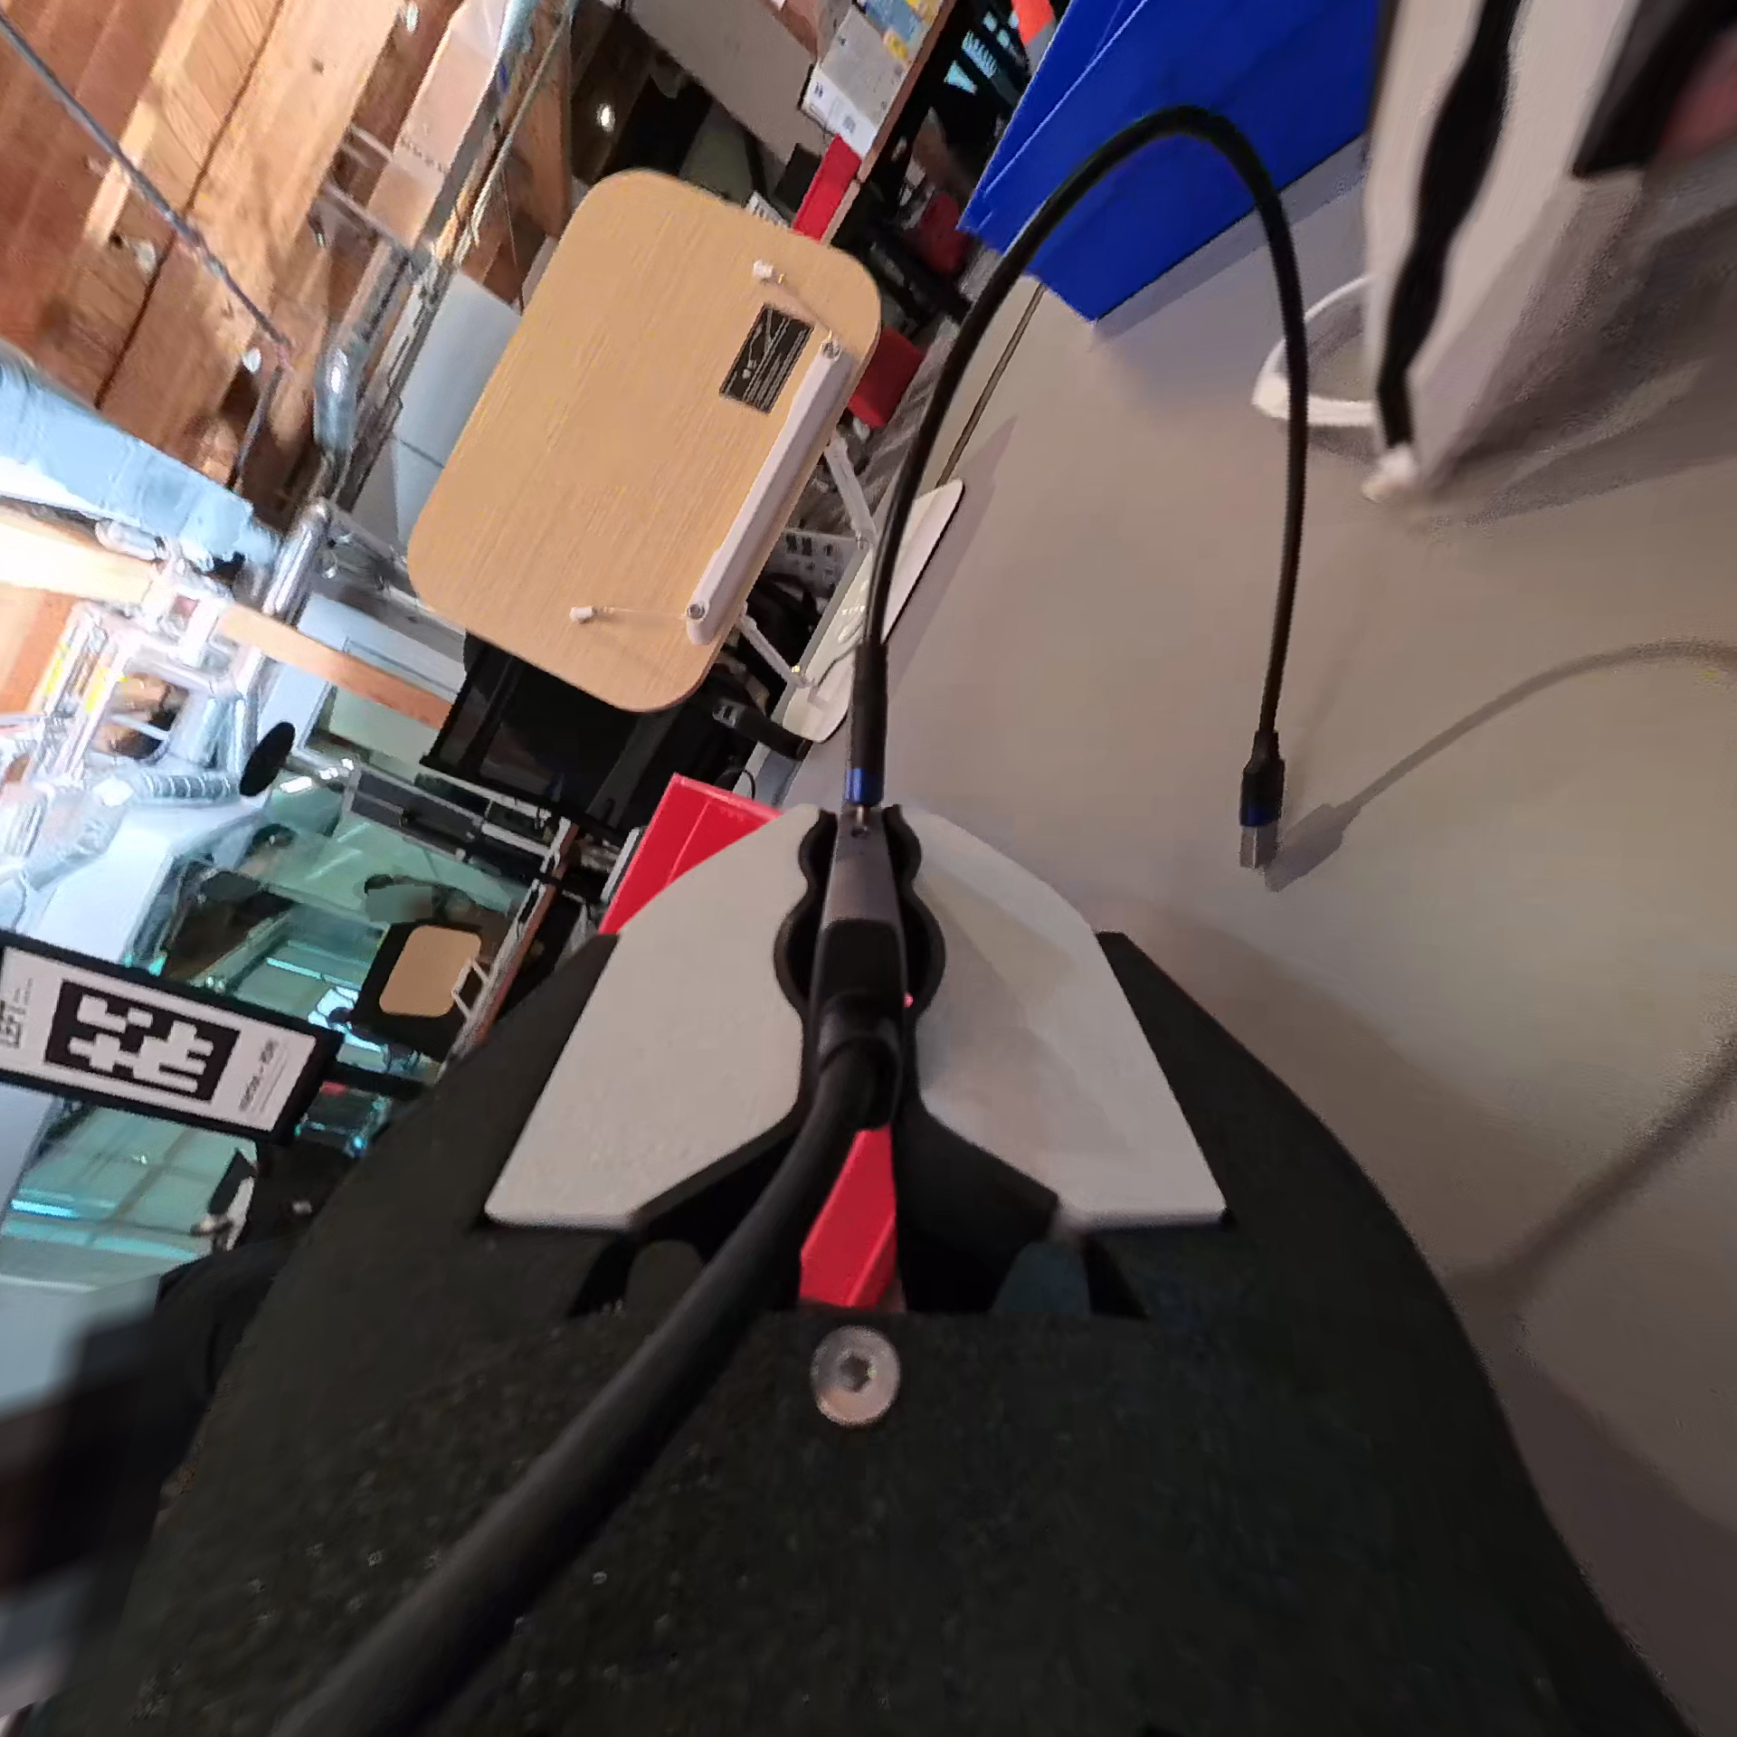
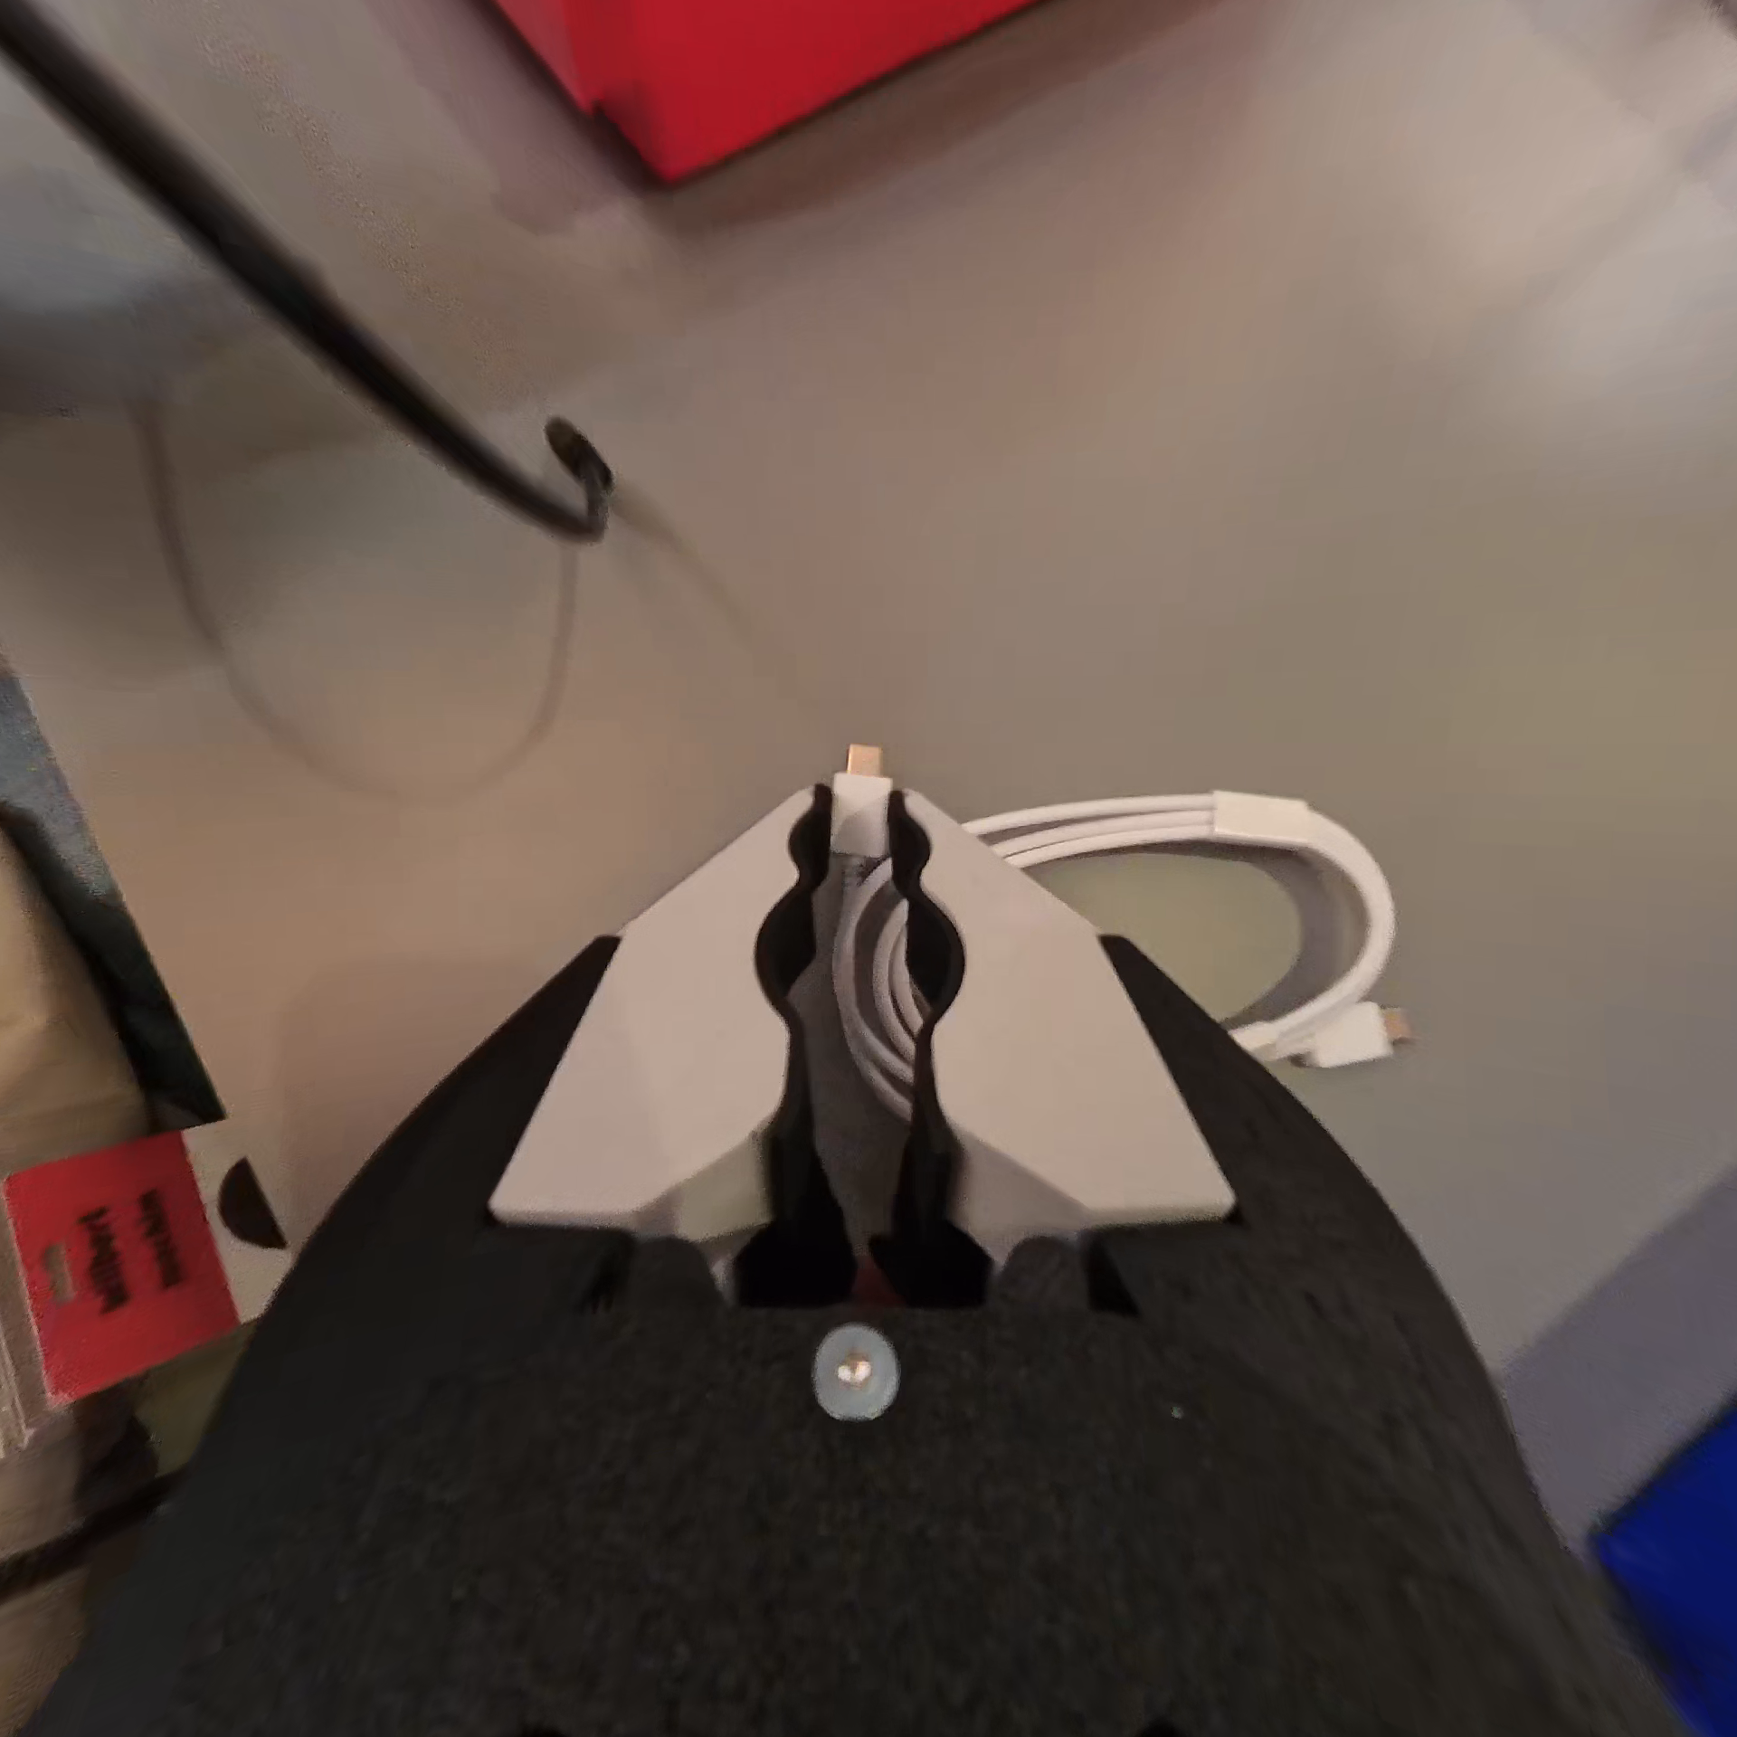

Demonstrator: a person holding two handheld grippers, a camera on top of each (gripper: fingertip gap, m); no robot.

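Note:
My left gripper [image 1: 860, 822] is shut on a black cable [image 1: 1100, 188], gripping its grey connector body between the tips. The cable arcs up and over to the right, and its free plug [image 1: 1258, 808] hangs just above the grey table [image 1: 1175, 611]. My right gripper [image 2: 860, 799] is shut on the white plug [image 2: 860, 799] of a white cable. The rest of the white cable [image 2: 1222, 865] is a bundled coil with a band, lying on the grey table [image 2: 1034, 470], its other plug at the right. A black cable [image 2: 310, 310] crosses the upper left of the right wrist view.
A blue bin [image 1: 1175, 122] stands at the table's far side; a blue edge [image 2: 1682, 1523] also shows in the right wrist view. A red box [image 2: 752, 66] lies ahead of my right gripper. A wooden board [image 1: 620, 442] stands off the table. Boxes [image 2: 94, 1175] crowd the left. There is about 20 centimetres between the tips of the two grippers.

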